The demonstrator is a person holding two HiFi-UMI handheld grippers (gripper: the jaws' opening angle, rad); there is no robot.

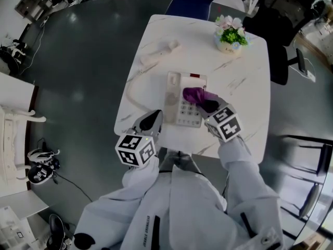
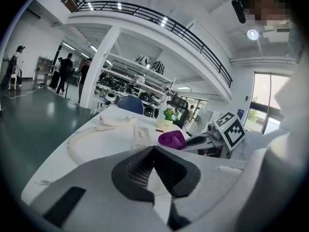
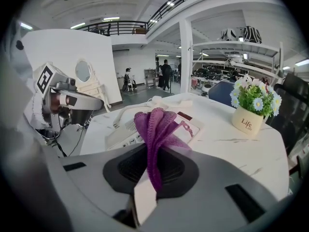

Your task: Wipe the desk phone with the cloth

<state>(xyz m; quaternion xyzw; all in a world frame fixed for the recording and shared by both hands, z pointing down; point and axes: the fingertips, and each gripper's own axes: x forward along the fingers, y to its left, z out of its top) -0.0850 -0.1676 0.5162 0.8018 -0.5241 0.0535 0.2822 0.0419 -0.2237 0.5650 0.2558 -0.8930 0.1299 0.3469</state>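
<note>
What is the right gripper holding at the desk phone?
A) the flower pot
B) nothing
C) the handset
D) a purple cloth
D: the right gripper has its jaws shut on the purple cloth, which fans out over the desk phone.

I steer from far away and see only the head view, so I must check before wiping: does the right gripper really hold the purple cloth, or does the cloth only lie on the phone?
Observer: It holds it. The right gripper view shows the right gripper with its jaws closed on the purple cloth.
Operator: Does the left gripper carry something?
Observer: No. In its own view the left gripper has its jaws together with nothing between them.
Operator: Has the flower pot any label?
Observer: Yes, the flower pot has the word Life printed on its side.
</note>
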